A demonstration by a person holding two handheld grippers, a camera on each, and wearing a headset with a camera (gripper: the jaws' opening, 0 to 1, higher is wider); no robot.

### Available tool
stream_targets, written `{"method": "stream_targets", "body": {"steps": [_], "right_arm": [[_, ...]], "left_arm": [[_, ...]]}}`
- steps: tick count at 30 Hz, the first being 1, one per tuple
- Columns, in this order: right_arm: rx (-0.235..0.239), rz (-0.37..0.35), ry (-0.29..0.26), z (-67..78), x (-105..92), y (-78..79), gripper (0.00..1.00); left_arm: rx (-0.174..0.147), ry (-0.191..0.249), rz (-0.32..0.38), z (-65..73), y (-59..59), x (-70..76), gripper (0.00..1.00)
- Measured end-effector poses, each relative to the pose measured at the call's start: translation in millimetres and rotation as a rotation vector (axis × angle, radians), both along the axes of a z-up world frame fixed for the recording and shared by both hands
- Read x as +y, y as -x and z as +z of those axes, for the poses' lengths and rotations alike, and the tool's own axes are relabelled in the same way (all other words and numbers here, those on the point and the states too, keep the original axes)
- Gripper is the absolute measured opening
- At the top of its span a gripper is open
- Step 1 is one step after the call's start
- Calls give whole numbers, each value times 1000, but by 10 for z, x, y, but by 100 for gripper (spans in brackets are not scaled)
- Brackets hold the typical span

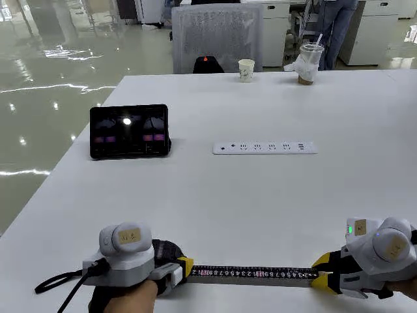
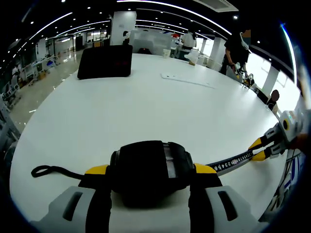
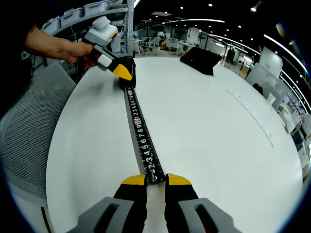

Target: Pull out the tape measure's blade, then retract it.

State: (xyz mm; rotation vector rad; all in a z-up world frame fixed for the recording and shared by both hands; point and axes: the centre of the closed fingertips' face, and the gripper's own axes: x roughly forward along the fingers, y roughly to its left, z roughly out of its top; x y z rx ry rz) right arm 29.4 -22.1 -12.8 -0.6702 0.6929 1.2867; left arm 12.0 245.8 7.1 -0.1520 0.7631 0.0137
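Note:
A black tape measure case (image 2: 149,167) sits clamped between the yellow-tipped jaws of my left gripper (image 2: 150,169), which rests near the table's front edge (image 1: 171,266). Its wrist strap (image 2: 51,171) trails to the left. The black blade (image 1: 254,272) with white numbers lies pulled out flat along the white table (image 1: 260,195) toward the right. My right gripper (image 3: 156,180) is shut on the blade's end (image 3: 154,175), at the front right (image 1: 324,274). In the right gripper view the blade (image 3: 140,131) runs away to the case (image 3: 127,77) held by the left gripper.
A black tablet (image 1: 129,131) stands at the left middle of the table. A white power strip (image 1: 264,148) lies further back. A paper cup (image 1: 246,70) and a plastic cup (image 1: 309,63) stand at the far edge, with a mesh chair (image 1: 217,37) behind.

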Motion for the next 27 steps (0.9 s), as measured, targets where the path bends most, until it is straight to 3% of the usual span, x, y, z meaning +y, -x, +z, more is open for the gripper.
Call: {"method": "stream_targets", "body": {"steps": [27], "right_arm": [[3, 13, -5, 0, 148, 4, 10]], "left_arm": [[5, 12, -4, -7, 2, 6, 60]]}}
